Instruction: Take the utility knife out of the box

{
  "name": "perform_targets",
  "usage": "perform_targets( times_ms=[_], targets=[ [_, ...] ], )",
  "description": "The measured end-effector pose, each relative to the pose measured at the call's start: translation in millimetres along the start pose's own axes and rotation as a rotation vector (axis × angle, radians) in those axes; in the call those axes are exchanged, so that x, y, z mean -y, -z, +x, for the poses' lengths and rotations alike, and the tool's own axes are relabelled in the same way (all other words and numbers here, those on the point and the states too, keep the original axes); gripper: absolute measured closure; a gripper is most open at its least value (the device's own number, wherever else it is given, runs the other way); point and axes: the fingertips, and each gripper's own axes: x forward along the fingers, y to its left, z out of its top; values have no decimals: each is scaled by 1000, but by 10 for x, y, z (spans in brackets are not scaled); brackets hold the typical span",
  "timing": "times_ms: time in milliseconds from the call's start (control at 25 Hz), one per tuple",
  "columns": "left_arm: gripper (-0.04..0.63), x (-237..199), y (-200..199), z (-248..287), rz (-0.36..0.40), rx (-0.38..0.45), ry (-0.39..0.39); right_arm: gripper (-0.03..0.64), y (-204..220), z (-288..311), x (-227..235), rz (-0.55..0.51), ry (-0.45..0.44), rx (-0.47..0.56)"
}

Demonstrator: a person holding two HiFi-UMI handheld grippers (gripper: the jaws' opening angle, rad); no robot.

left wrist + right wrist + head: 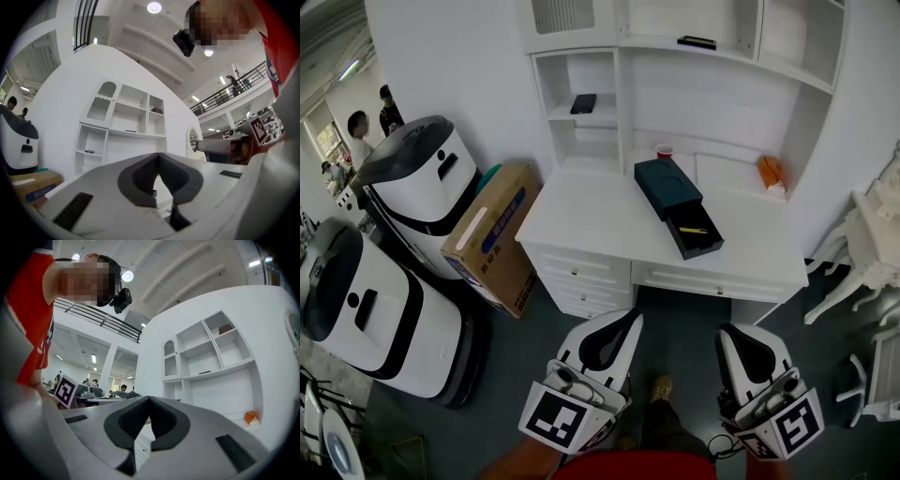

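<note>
The thin yellow utility knife point(694, 230) lies in the pulled-out black drawer point(701, 244) of the dark blue-green box point(661, 180) on the white tabletop point(581, 220). Well apart from the box, the left tongs point(625, 322) and right tongs point(731, 334) are both pressed together, pinching nothing.

hard to make out
the thin yellow thing point(695, 230) in the open drawer point(705, 244), at the box's point(666, 184) 5 o'clock end, is too small to tell. so are the dark thing point(583, 103) on the shelf point(567, 118) at the box's 10 o'clock and the orange thing point(772, 172) at its 3 o'clock. the bottom edge cuts off the person's arm point(511, 461).
</note>
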Motion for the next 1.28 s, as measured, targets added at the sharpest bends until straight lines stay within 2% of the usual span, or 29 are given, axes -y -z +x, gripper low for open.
perform_targets(
  times_ms=[440, 600, 720, 800, 1000, 1120, 1280],
  targets=[
    [558, -521, 98, 1118, 19, 9, -58, 622, 220, 653, 1056, 5, -30, -18],
    [558, -631, 160, 1505, 28, -12, -74, 623, 307, 867, 1420, 15, -54, -22],
    [558, -745, 108, 1731, 48, 44, -107, 623, 340, 1010, 1618, 23, -79, -16],
    [558, -802, 107, 1855, 52, 52, -121, 623, 357, 1101, 1736, 22, -94, -15],
    [558, -920, 215, 2058, 54, 19, -133, 622, 499, 1282, 1994, 10, -110, -44],
    [558, -970, 328, 2146, 42, -39, -119, 623, 636, 1406, 2147, 1, -112, -84],
    [558, -1064, 462, 2280, 36, -69, -101, 623, 805, 1579, 2272, -19, -122, -133]
  ],
)
